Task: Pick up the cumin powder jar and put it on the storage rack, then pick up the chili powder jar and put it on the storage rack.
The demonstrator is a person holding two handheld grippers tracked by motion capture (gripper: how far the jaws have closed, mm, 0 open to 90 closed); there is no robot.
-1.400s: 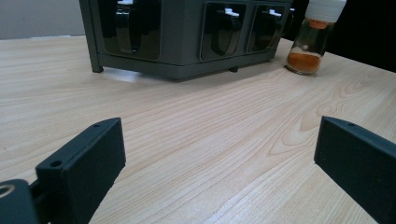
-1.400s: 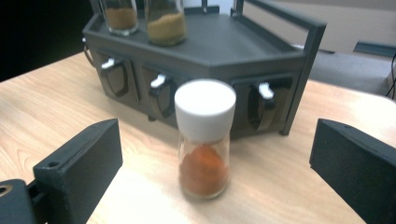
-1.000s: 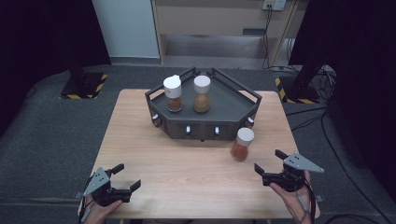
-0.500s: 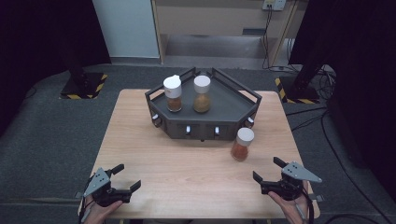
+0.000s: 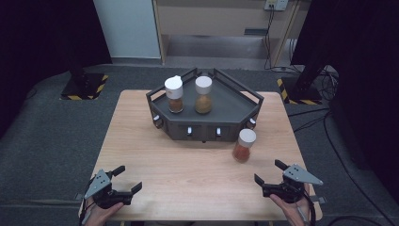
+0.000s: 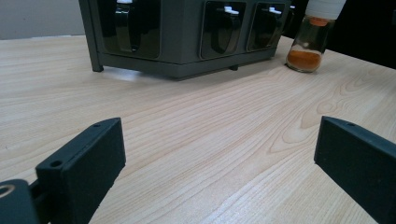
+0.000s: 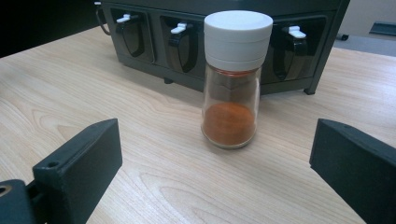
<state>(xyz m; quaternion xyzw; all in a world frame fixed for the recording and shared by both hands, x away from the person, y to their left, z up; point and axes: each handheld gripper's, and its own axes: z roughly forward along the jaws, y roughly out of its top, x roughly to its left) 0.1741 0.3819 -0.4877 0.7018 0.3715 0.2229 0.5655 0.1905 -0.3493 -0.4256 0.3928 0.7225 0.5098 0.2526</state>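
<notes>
Wooden table [image 5: 155, 146] bears three spice jars: two on rack [image 5: 235, 106], one [image 5: 244, 145] beside it.

We saw a pale wood-grain table [image 5: 141, 141], a dark grey angular metal rack [image 5: 235, 106], white-capped glass jars of orange-brown powder [image 7: 231, 79], black gripper jaws, and yellow-black striped floor plates [image 5: 84, 87]

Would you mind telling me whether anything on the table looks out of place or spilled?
One spice jar stands alone on the table beside the dark rack, while two jars sit on it. All upright; nothing spilled.
</notes>
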